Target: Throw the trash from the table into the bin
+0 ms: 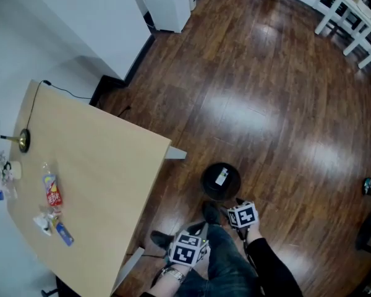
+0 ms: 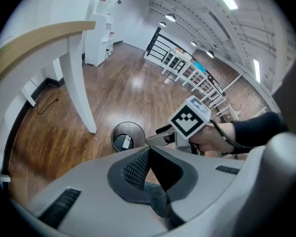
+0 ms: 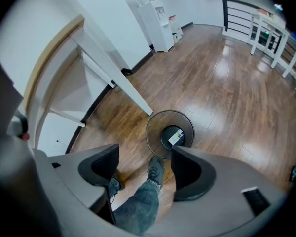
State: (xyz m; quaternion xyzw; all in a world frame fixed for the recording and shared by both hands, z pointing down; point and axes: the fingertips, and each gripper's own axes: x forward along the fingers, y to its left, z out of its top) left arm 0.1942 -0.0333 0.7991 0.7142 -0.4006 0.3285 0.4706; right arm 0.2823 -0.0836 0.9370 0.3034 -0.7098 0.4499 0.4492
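A black mesh bin stands on the wood floor just off the table's corner, with a white scrap lying in it. On the pale wooden table lie a red packet, a white wrapper and a blue one. My right gripper hangs open and empty above the bin. My left gripper is shut with nothing in it, held beside the right gripper. In the head view both marker cubes show low, the left gripper and the right gripper, near the person's legs.
More small clutter and a brass stand with a cable sit at the table's far left. A white table leg stands near the bin. A white appliance is by the wall, white railings far right. A shoe rests beside the bin.
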